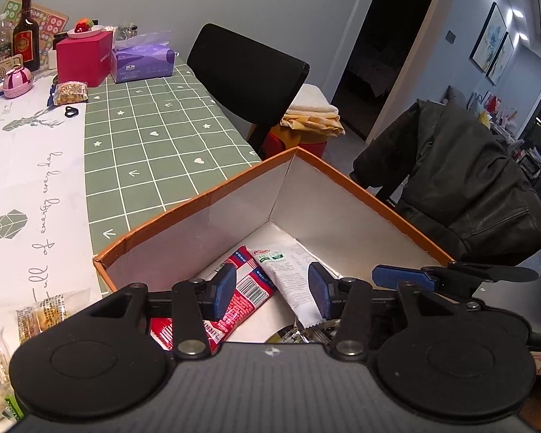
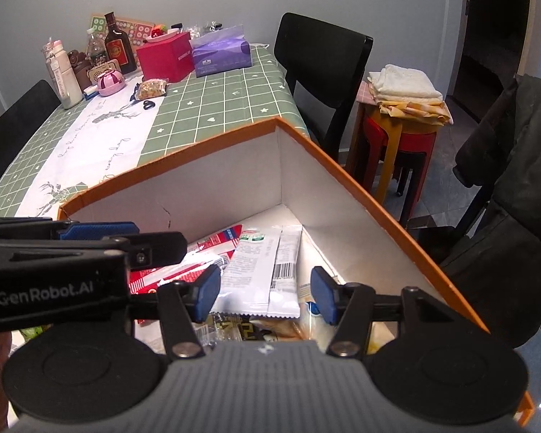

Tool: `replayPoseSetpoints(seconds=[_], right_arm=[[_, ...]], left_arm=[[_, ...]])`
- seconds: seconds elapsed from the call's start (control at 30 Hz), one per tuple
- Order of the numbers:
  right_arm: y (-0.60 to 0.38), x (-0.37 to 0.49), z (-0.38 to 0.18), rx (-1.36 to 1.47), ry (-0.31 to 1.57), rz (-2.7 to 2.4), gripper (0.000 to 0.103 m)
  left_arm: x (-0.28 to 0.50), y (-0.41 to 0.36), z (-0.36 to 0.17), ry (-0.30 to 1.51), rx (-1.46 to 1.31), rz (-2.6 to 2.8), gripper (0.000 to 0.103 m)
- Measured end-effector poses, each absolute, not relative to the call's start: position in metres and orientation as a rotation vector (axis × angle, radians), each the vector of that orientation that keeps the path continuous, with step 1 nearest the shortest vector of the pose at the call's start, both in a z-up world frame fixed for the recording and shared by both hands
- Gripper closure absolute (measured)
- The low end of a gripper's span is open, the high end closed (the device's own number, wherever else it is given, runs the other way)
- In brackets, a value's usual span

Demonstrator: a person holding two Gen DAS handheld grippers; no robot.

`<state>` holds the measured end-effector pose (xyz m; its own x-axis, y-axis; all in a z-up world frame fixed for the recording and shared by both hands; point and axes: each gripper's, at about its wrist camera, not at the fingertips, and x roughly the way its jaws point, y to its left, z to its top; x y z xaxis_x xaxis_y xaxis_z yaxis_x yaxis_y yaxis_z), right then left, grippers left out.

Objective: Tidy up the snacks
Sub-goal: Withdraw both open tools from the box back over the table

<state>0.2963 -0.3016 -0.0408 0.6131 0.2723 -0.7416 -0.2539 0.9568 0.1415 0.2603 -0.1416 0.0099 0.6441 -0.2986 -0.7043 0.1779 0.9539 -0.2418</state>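
An orange-rimmed cardboard box [image 1: 205,195] with white inner walls stands on the table's near end; it also shows in the right wrist view [image 2: 184,151]. Inside lie a red snack packet [image 1: 250,288] and a white snack packet [image 1: 292,274], seen in the right wrist view as the red packet [image 2: 220,240] and the white packet [image 2: 256,274], with more wrappers beneath. My left gripper [image 1: 272,294] is open and empty over the box. My right gripper [image 2: 265,296] is open and empty above the white packet. The left gripper [image 2: 101,232] crosses the right wrist view.
Loose snack packets [image 1: 41,315] lie on the white runner left of the box. A nut packet [image 1: 70,93], red box [image 1: 84,57], tissue pack [image 1: 144,61] and bottles [image 1: 26,36] sit at the table's far end. A black chair [image 1: 249,75] and stools [image 2: 400,137] stand to the right.
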Motion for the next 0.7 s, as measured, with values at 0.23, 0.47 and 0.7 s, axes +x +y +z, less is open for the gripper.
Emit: replayPoseSetpoints(seconds=[0.23,0.47,0.7], right_arm=[[-0.299,0.284,-0.029,-0.002,0.83,0.313,0.049],[-0.292,0.265,-0.01,-0.017,0.791,0.33,0.049],[-0.274,0.24,0.012,-0.034,0.741,0.374,0.049]], left_arm=[[0.246,-0.137,0.023,0.803,-0.142,-0.277,0.048],[0.225,-0.124,0.043,0.773,-0.137,-0.27,0.048],[0.195,-0.103,0.056,0.756,-0.077,-0.233,0.048]])
